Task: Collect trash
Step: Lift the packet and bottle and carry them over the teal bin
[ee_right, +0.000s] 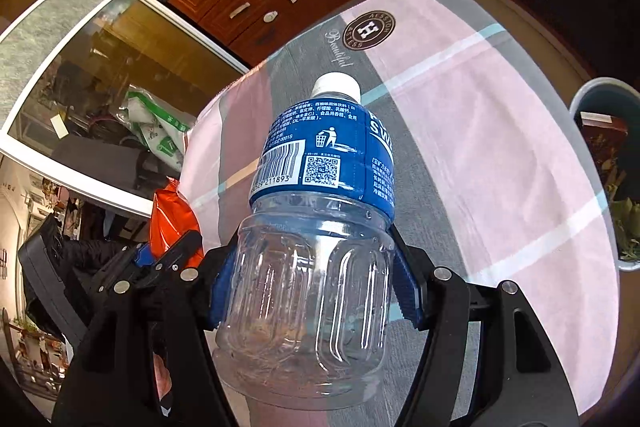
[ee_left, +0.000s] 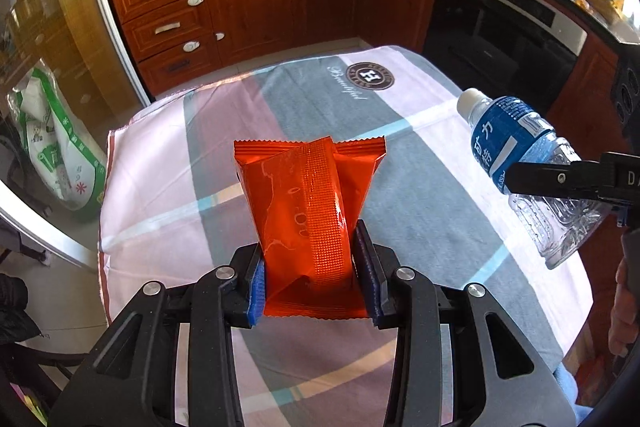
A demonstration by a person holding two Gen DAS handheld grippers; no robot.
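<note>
1. You are in the carry step: your left gripper point(ee_left: 312, 279) pinches the orange wrapper point(ee_left: 308, 203), and your right gripper point(ee_right: 316, 287) pinches the clear bottle point(ee_right: 316, 227). Both are up off the desk point(ee_left: 420, 187)
2. Next, you need to take both to the bin point(ee_right: 592, 99) at the desk's right edge, hold them over it, then let go
3. Only the right view shows the bin, already with some trash in it. Only the left view shows the whole wrapper, and the oven behind
</note>
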